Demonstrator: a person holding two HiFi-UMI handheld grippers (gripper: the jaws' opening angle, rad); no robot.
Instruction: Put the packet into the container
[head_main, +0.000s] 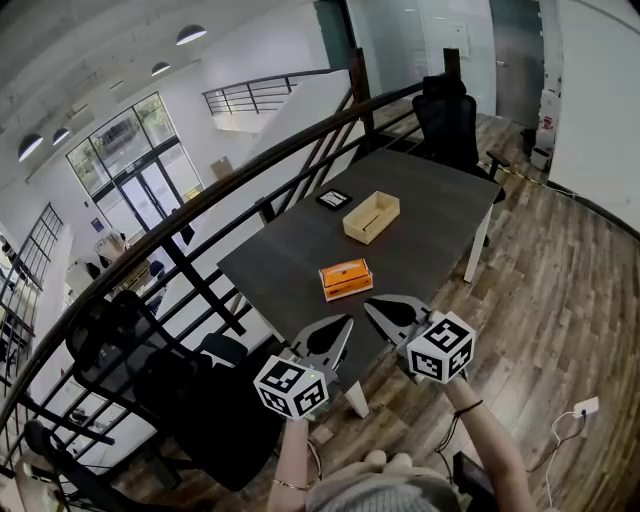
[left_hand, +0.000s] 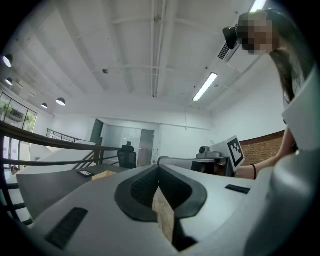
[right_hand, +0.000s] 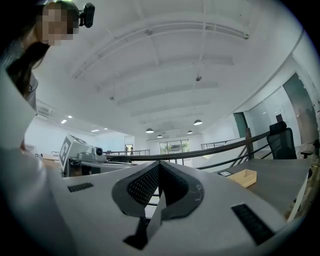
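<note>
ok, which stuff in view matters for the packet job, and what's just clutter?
Job: flat orange packet; open pale wooden box container; left gripper and right gripper, both shut and empty.
Lying about: small black-and-white square card; black office chair.

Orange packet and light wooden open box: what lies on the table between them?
Nothing: in the head view, only bare dark grey tabletop separates the flat orange packet from the light wooden open box.

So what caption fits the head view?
Left tool and right tool, both shut, near orange packet and container on table.
</note>
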